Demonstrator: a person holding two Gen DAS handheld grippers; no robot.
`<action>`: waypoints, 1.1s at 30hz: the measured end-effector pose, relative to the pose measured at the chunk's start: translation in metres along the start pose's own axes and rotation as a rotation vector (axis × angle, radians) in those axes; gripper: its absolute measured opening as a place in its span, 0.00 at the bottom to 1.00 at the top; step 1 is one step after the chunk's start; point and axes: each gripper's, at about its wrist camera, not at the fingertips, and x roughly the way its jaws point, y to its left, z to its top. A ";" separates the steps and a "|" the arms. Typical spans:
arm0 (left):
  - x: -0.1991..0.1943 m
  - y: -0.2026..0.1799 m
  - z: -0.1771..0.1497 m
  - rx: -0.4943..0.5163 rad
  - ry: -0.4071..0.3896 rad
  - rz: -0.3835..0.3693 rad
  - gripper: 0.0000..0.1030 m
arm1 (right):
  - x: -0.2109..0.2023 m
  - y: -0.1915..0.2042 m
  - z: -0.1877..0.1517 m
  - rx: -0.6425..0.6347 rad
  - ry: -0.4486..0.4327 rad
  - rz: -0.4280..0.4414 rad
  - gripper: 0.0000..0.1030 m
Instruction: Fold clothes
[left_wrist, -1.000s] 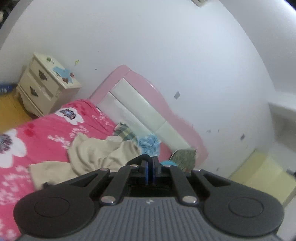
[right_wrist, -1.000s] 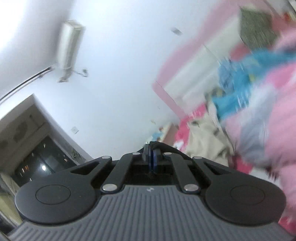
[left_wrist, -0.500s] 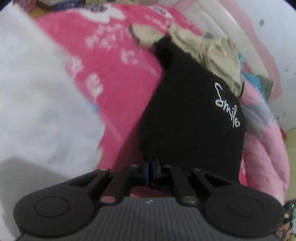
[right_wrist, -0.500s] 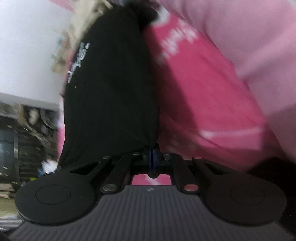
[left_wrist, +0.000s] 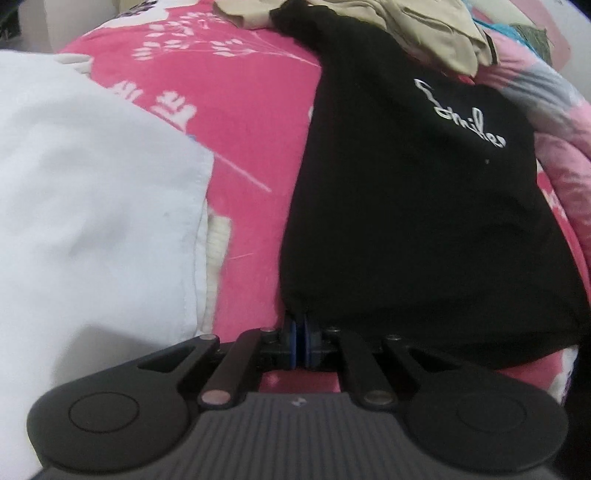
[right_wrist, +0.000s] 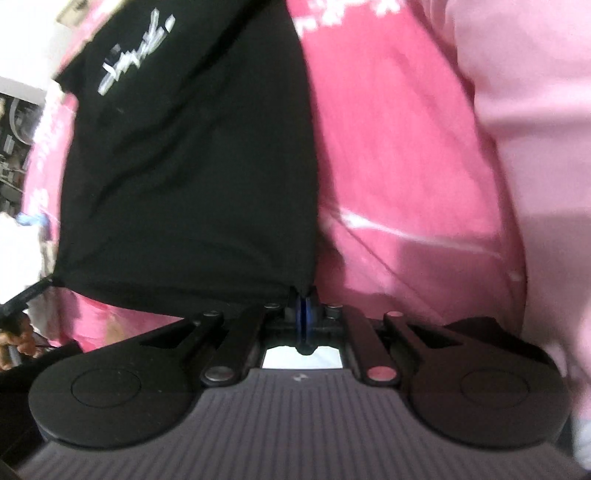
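Pinching soft black shirt (left_wrist: 406, 206) corners, left claw (left_wrist: 302, 325) and right claw (right_wrist: 304, 295).

Black claw (left_wrist: 302, 338), blue pads, ribbed grey body

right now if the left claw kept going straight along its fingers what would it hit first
The left claw is already shut on the near corner of the black t-shirt, so it would push into that cloth, then probably the pink floral bedsheet underneath; depth is unclear.
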 end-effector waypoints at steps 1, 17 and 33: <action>0.000 0.000 -0.001 0.010 0.001 0.000 0.05 | 0.003 0.001 -0.001 -0.009 0.011 -0.027 0.05; -0.055 -0.021 -0.038 0.148 -0.134 -0.001 0.20 | -0.036 0.127 -0.082 -0.682 -0.328 0.007 0.18; -0.008 -0.098 -0.062 0.611 -0.123 -0.156 0.20 | 0.064 0.214 -0.084 -1.204 -0.287 -0.025 0.10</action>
